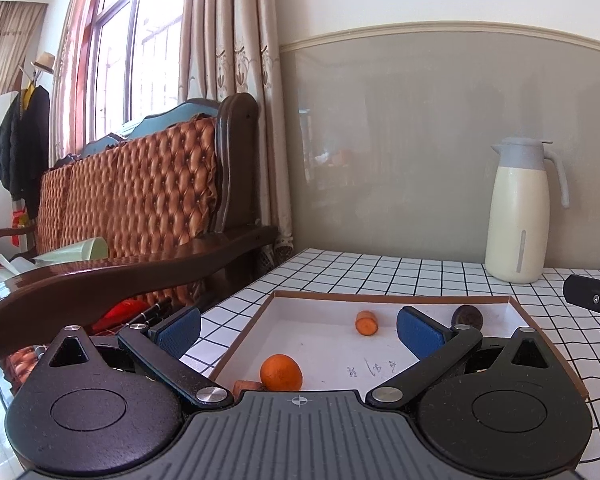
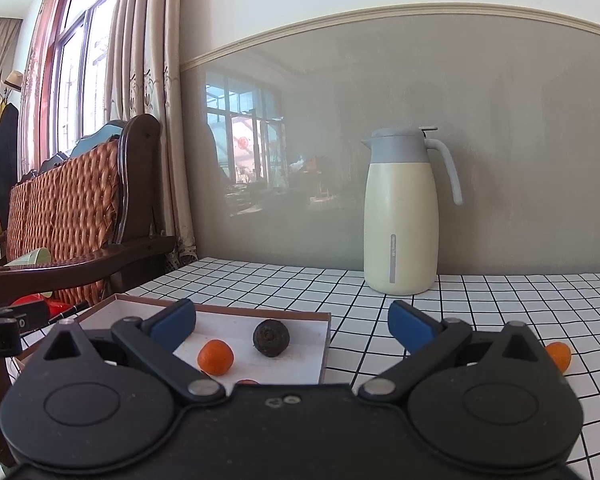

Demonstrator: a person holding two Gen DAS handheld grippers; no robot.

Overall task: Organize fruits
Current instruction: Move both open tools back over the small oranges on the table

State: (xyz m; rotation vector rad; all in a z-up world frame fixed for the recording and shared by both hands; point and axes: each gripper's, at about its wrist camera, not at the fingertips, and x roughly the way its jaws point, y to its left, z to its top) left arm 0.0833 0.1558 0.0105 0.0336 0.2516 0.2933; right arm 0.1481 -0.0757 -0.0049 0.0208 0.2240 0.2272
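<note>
We hold both the left gripper [image 1: 298, 330] and the right gripper [image 2: 290, 326] with jaws spread wide and empty. The tray [image 1: 384, 297] ahead already holds an orange [image 1: 281, 372], a carrot piece [image 1: 367, 323] and a dark fruit [image 2: 271, 337]. One stray orange fruit [image 2: 560, 355] sits on the surface beyond our right jaws; being round, we judge it may roll away if nudged off-centre.
</note>
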